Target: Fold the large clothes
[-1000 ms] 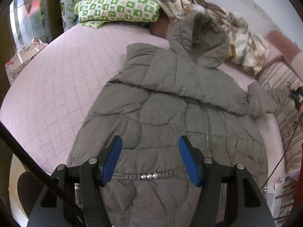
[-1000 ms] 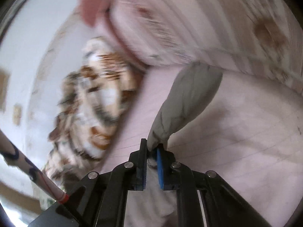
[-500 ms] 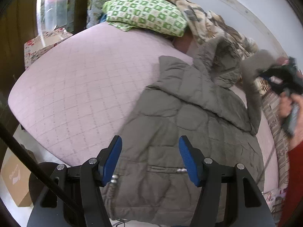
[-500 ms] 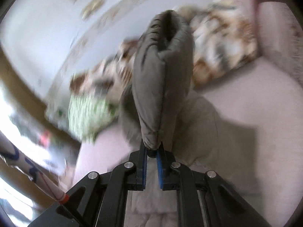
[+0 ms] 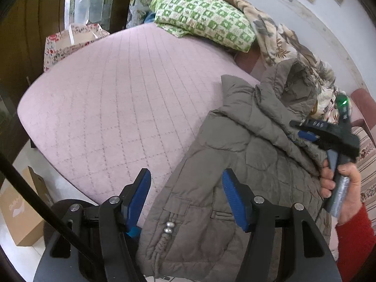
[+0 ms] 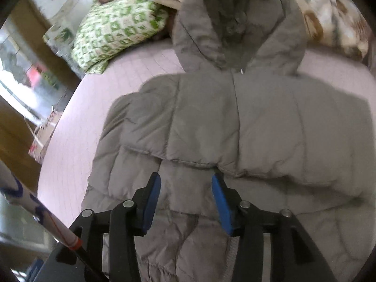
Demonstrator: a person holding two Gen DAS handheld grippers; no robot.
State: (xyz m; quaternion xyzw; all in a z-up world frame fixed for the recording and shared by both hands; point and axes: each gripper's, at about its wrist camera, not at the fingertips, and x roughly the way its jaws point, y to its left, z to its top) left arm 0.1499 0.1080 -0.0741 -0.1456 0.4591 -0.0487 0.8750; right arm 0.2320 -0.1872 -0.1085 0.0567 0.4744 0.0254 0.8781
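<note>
A pink quilted bed (image 5: 112,98) fills the room's centre, a green checked pillow (image 5: 206,16) and a leaf-print blanket (image 5: 282,40) heaped at its head against a pale wall. A grey hooded puffer coat (image 6: 235,129) lies front-up across the bed's right half, hood (image 6: 237,18) toward the pillow. Half a second ago the right gripper (image 6: 185,202) was clamped on the coat's right sleeve, carrying it up and over; its jaws have just been opening, and the sleeve (image 6: 293,145) now lies folded across the chest with nothing between the blue pads. Both sleeves appear laid across the front (the left one already crossed beneath), so the sleeve stage looks done and a hem-to-hood fold is probably next. The left gripper (image 5: 185,199) hovers with jaws apart over the lower left edge of the coat, near a beaded drawcord (image 5: 169,226), gripping nothing. In its view a hand (image 5: 340,183) in a red sleeve (image 5: 354,242) holds the right gripper over the chest. The hem hangs close to the bed's near edge, so a careless tug could drag the coat off; to the left lies broad open quilt, while the hood touches the blanket, leaving little room that way. A cardboard box (image 5: 16,213) stands on the floor beside the bed.
</note>
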